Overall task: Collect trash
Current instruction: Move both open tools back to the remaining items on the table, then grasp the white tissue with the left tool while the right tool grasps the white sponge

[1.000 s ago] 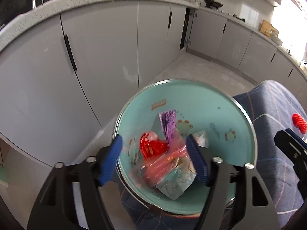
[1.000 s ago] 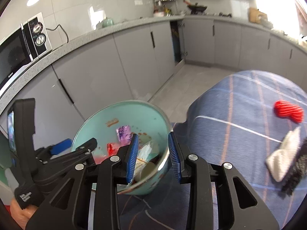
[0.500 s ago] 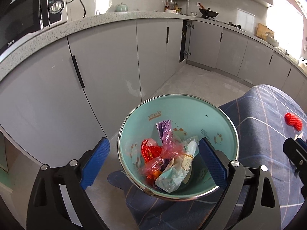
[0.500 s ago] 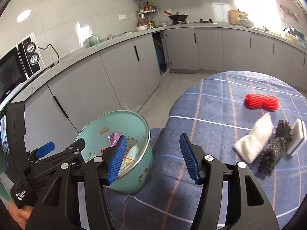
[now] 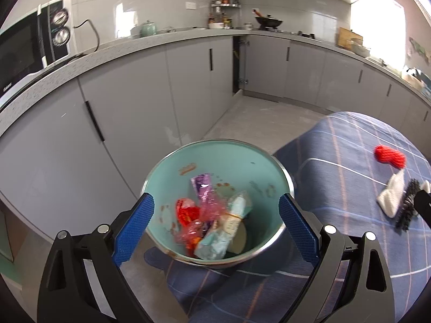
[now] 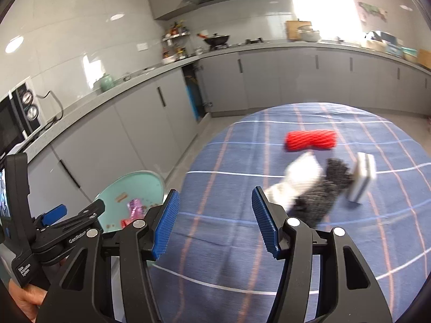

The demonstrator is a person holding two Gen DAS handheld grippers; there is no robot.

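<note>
Fingers [image 5: 296, 223] left: wide apart, tilted down over bowl [image 5: 242, 158] | right fingers [image 6: 265, 220]: apart, empty

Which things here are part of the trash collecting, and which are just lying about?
Part of the job:
- teal bowl
- wrappers inside the bowl

Just lying about:
- red mesh roll on the tablecloth
- white cloth
- black scrubber
- sponge
- microwave on the counter
</note>
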